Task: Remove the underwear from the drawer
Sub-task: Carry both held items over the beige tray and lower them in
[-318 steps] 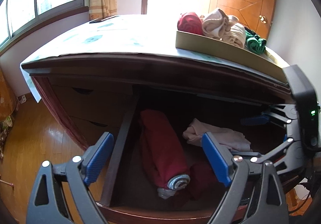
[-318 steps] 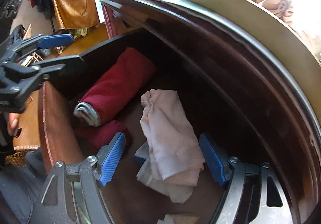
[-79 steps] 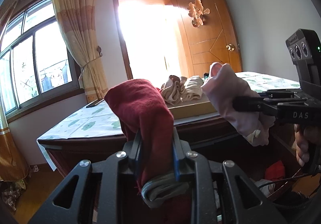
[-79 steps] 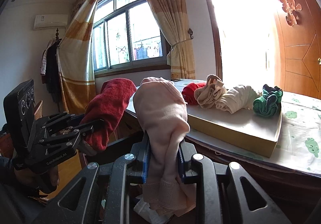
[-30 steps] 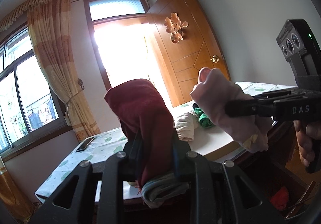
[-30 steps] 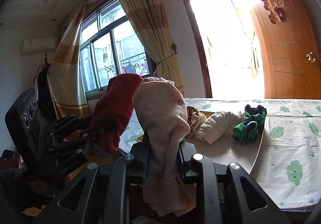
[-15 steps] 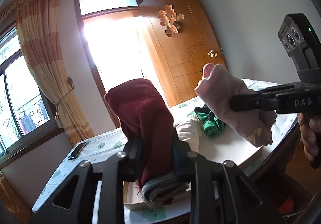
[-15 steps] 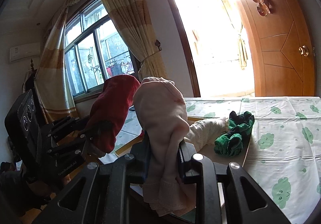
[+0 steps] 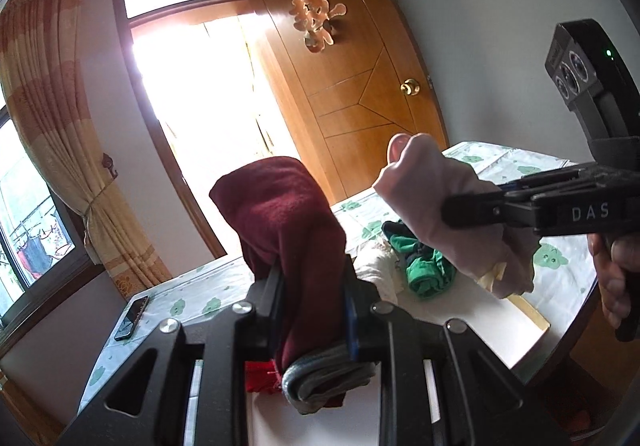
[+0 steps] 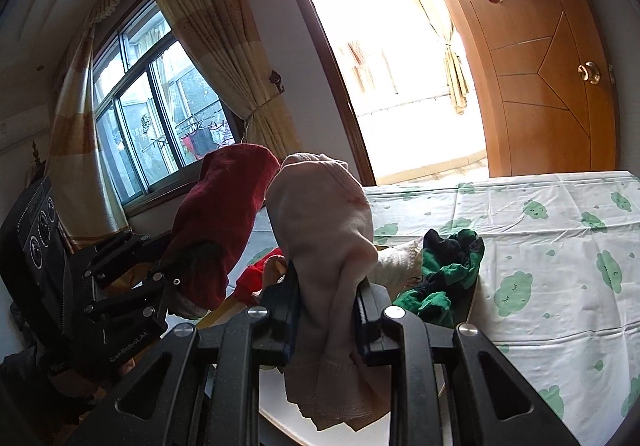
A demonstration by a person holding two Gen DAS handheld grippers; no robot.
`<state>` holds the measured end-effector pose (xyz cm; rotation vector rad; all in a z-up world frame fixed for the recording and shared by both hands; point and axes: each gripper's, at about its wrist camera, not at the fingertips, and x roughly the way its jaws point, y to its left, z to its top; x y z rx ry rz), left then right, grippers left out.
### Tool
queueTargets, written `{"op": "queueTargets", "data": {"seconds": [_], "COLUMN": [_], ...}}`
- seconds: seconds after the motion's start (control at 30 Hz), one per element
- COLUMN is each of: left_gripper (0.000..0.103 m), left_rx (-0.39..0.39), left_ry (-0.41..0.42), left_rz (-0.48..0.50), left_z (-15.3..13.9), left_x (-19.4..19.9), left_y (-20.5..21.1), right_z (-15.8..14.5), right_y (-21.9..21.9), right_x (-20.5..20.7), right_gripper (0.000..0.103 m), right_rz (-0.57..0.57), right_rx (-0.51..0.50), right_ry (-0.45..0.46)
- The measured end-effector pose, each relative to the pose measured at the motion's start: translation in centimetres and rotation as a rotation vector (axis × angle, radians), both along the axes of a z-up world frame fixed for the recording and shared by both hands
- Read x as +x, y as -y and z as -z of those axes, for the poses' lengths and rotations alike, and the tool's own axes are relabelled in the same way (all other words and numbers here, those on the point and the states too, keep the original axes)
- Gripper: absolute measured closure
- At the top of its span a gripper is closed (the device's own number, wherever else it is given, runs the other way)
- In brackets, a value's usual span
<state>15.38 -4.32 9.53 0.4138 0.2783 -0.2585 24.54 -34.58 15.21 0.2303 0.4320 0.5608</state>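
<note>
The dark red underwear (image 9: 288,230) is clamped in the left tongs (image 9: 312,310) and the pale pink underwear (image 10: 324,242) in the right tongs (image 10: 326,316), both closed tight on the cloth. A moment ago they hung over the drawer edge; now both are above the tray (image 9: 472,330) on the surface (image 10: 560,246), beside the green pair (image 10: 448,274). Lifting out looks finished, setting down remains.

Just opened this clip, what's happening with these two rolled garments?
A person holds a gripper in each hand. The left gripper is shut on a rolled dark red garment, and the right gripper is shut on a rolled pale pink garment. Both rolls are up in the air above a tray on the cloth-covered table, where a green garment and a cream one already lie.
</note>
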Motion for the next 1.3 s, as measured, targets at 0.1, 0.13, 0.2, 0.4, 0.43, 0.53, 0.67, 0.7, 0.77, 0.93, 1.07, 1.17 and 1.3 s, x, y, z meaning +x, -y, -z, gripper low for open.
{"op": "queueTargets", "data": {"seconds": [0.1, 0.13, 0.2, 0.4, 0.43, 0.53, 0.67, 0.7, 0.77, 0.93, 1.07, 1.17, 1.3], "left_gripper": [0.081, 0.081, 0.081, 0.081, 0.081, 0.081, 0.081, 0.081, 0.081, 0.081, 0.081, 0.081, 0.081], "left_rx": [0.007, 0.009, 0.016, 0.024, 0.025, 0.017, 0.02, 0.019, 0.016, 0.017, 0.03, 0.036, 0.038], "left_ry": [-0.028, -0.037, -0.058, -0.119, -0.125, -0.159, -0.202, -0.212, -0.233, -0.27, -0.284, -0.301, -0.315], "left_rz": [0.006, 0.007, 0.015, 0.025, 0.026, 0.027, 0.022, 0.019, 0.016, 0.012, 0.018, 0.013, 0.01], "left_z": [0.0, 0.1, 0.2, 0.7, 0.7, 1.1, 1.8, 2.0, 2.5, 3.6, 4.1, 4.4, 4.8], "left_x": [1.5, 2.0, 2.9, 5.5, 5.9, 7.0, 8.6, 8.9, 9.4, 10.5, 10.9, 11.4, 11.9], "left_y": [0.7, 0.9, 1.3, 2.1, 2.1, 2.1, 2.0, 1.9, 1.7, 1.5, 1.9, 1.9, 1.9], "right_z": [0.2, 0.3, 0.4, 0.7, 0.8, 1.1, 1.5, 1.6, 1.9, 2.6, 3.1, 3.6, 3.9], "right_y": [0.3, 0.4, 0.7, 0.5, 0.5, 0.2, 0.0, -0.2, -0.4, -1.1, -1.5, -1.7, -1.8], "right_x": [1.5, 2.1, 3.1, 5.6, 6.0, 7.0, 8.2, 8.5, 8.9, 10.2, 11.0, 11.6, 12.1], "right_gripper": [0.078, 0.078, 0.078, 0.078, 0.078, 0.078, 0.078, 0.078, 0.078, 0.078, 0.078, 0.078, 0.078], "right_rz": [0.016, 0.022, 0.03, 0.05, 0.053, 0.06, 0.064, 0.065, 0.067, 0.069, 0.068, 0.074, 0.079], "right_rx": [0.006, 0.009, 0.019, 0.015, 0.011, 0.006, 0.012, 0.01, 0.006, -0.003, -0.016, -0.03, -0.043], "right_ry": [-0.029, -0.042, -0.063, -0.106, -0.111, -0.133, -0.164, -0.17, -0.181, -0.213, -0.237, -0.254, -0.267]}}
